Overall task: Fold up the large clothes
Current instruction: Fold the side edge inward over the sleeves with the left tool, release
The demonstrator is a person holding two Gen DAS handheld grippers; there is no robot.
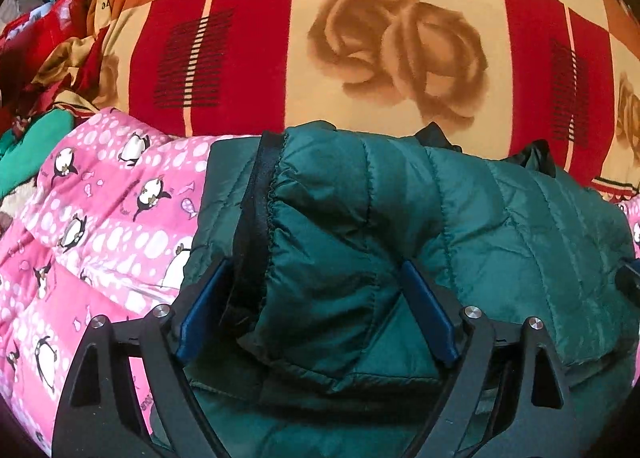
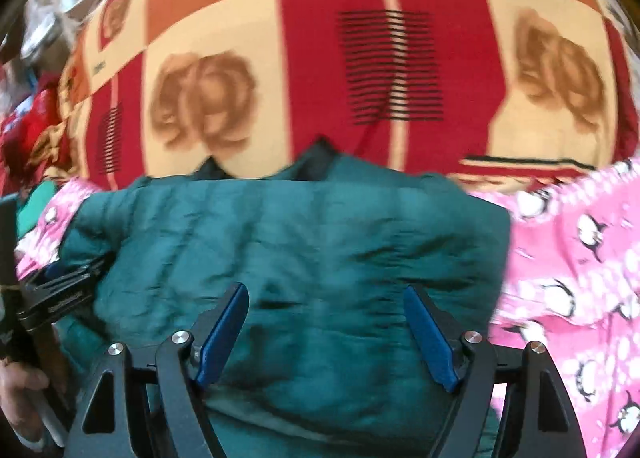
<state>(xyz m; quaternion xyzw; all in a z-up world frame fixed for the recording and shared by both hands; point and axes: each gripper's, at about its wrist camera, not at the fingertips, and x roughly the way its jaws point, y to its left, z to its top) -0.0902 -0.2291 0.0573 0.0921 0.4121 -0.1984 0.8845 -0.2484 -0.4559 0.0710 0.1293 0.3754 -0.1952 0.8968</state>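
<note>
Here the dark green quilted jacket (image 1: 460, 226) lies bunched on a pink penguin-print quilt (image 1: 100, 226), and every other place is easiest given from that jacket. Beyond its far edge stretches a bedsheet (image 1: 248, 58) in red, orange and cream squares printed with brown roses and the word "love". The pink quilt shows on both sides of the jacket, left of it in the left wrist view and right of it in the right wrist view (image 2: 568, 278). Past the quilt to the jacket's far left sits a heap of red and gold cloth (image 1: 60, 58), with a bit of lighter green fabric (image 1: 36, 150) just in front of it. The left gripper (image 1: 316, 270) hangs low over the jacket's left part, its blue-padded jaws spread wide on either side of a folded, puffy fold with a black-trimmed edge (image 1: 256, 218); the fold sits between the pads but they do not press it. The right gripper (image 2: 324, 294) hovers over the jacket's middle, jaws likewise standing apart with nothing clamped, only green fabric beneath them. This view is blurred. At the jacket's left edge there, the other gripper's black frame and the person's hand (image 2: 20, 398) holding it come into sight.
</note>
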